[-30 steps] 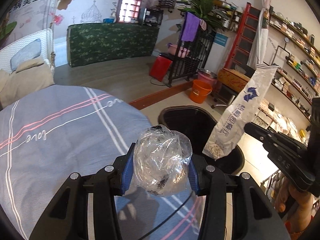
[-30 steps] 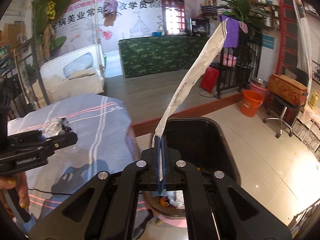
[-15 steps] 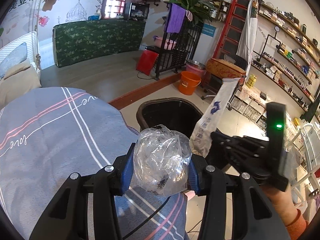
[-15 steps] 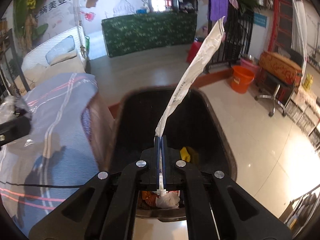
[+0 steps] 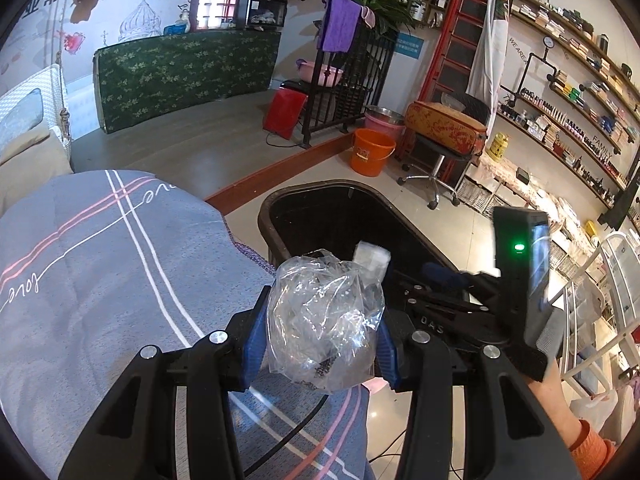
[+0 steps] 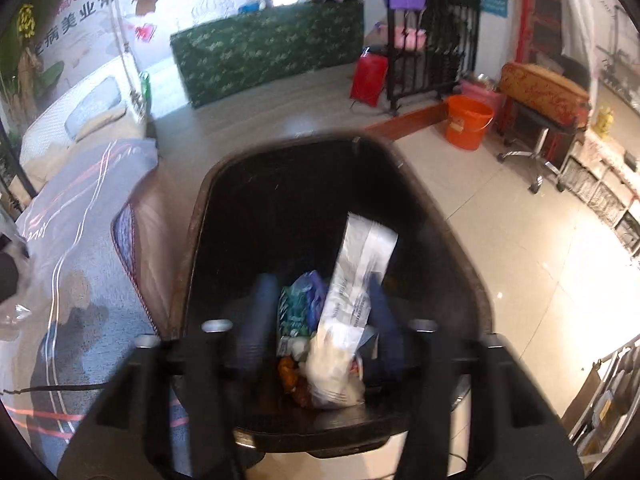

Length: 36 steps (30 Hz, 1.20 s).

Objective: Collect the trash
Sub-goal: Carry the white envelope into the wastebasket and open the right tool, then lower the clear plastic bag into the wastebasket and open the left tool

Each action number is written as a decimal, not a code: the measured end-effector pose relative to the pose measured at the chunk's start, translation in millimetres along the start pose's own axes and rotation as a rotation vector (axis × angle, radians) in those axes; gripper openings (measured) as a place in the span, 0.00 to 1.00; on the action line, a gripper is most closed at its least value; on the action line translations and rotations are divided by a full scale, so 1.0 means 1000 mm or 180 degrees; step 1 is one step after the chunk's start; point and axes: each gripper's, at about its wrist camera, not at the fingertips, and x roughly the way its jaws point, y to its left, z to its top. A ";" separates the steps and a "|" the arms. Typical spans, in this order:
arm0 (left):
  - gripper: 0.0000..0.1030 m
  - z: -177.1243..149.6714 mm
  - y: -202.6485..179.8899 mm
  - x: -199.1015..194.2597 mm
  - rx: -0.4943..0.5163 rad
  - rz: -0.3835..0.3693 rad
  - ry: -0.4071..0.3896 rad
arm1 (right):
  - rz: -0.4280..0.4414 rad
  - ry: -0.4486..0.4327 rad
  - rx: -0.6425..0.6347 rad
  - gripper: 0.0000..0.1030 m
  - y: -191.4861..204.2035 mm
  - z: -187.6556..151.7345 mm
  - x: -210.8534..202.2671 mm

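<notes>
Nearest of all, the left gripper has its 2 blue fingers clamped on 1 crumpled clear plastic bag, which bulges up between them. It hangs over the near right corner of the table, above the grey striped cloth. The coming move turns on this: the black bin stands on the floor just beyond and slightly right of that held bag, its open mouth facing up, its long axis running near to far. So the bag needs carrying forward past the cloth's edge before it is let go, I would judge.

The right gripper is the nearer one to the bin, already over its near rim. Its fingers have just been opening and now stand apart, blurred, pressing on nothing. Between and past them 1 long white wrapper lies inside the bin, leaning lengthwise toward the far wall, on a small heap of other rubbish, among it 1 teal packet; the rest is too jumbled to count.

Further off, on the floor to the right, stands 1 orange bucket.
</notes>
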 end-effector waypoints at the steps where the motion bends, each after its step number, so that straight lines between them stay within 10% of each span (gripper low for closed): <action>1: 0.44 0.002 -0.001 0.002 0.0019 0.0000 0.0005 | 0.0008 -0.0024 -0.0001 0.53 0.000 0.001 -0.004; 15: 0.44 0.021 -0.035 0.047 0.0227 -0.0190 0.0263 | -0.0228 -0.0446 0.0215 0.74 -0.030 -0.011 -0.072; 36: 0.46 0.020 -0.063 0.112 0.0412 -0.0133 0.0716 | -0.0435 -0.0474 0.0545 0.76 -0.077 -0.041 -0.104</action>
